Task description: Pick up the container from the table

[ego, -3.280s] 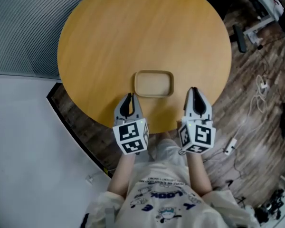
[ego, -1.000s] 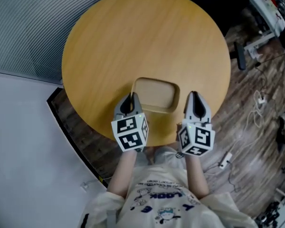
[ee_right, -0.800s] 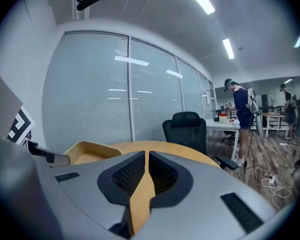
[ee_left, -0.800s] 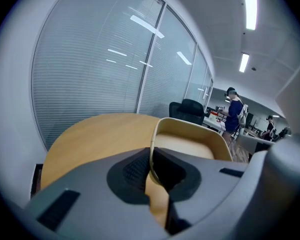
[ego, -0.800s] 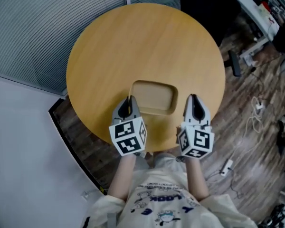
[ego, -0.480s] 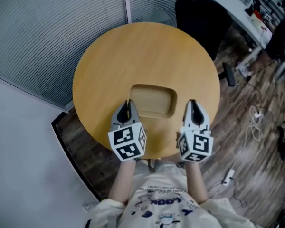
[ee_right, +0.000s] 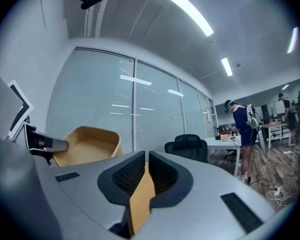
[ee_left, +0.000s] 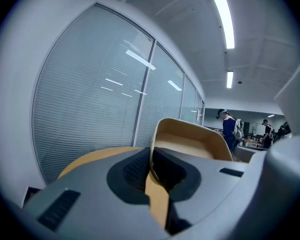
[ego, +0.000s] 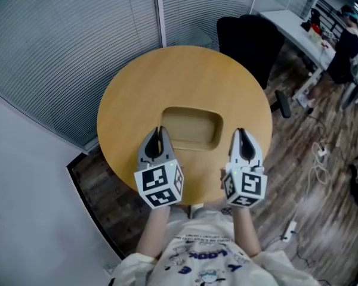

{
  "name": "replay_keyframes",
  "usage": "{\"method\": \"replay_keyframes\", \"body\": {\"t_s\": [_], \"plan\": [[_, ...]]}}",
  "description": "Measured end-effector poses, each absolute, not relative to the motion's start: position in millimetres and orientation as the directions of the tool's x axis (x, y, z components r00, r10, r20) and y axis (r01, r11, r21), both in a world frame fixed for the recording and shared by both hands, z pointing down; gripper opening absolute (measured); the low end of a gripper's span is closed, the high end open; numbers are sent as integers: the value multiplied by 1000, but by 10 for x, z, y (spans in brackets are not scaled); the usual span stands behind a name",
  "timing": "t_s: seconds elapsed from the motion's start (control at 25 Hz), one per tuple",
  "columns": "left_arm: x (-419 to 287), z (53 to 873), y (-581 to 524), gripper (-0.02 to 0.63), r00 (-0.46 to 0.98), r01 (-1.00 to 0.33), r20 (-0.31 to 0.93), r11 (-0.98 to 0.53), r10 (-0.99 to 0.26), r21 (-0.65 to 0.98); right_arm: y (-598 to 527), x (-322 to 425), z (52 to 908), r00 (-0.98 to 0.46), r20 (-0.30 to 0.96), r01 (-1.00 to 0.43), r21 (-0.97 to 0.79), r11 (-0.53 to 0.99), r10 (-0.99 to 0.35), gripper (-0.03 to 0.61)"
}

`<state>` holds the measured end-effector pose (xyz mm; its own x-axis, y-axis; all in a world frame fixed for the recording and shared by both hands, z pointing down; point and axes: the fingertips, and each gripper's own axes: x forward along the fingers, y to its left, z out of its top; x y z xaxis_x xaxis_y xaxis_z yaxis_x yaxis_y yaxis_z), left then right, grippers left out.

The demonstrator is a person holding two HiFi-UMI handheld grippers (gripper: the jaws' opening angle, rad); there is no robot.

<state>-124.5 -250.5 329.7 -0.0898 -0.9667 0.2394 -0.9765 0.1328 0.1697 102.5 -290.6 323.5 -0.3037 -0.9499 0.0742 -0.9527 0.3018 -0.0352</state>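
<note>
Holding the tan container (ego: 191, 127) by its left rim, your left gripper (ego: 160, 131) has it above the round tabletop (ego: 125, 112), near the front edge. Your right gripper (ego: 241, 132) is closed and empty.

One overhead, two level; container (ego: 191, 127) shared.

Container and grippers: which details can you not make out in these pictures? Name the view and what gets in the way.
- Container underside: the head view looks from above, so its own floor hides it.
- Its near-left corner: head view, covered by the left gripper.
- Right gripper: in its view a tan strip fills the narrow gap; table or something gripped, unclear.
- Table legs: head view, under the top.
- Desk items: head view, too small.
</note>
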Motion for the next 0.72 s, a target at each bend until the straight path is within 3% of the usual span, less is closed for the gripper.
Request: {"method": "replay_keyframes", "body": {"t_s": [0.72], "plan": [[-1215,3126,-2301,17,-88,-974,192,125,-977,188,-2712,996,3069,-310,39,-951,-24,309,-950,25]]}}
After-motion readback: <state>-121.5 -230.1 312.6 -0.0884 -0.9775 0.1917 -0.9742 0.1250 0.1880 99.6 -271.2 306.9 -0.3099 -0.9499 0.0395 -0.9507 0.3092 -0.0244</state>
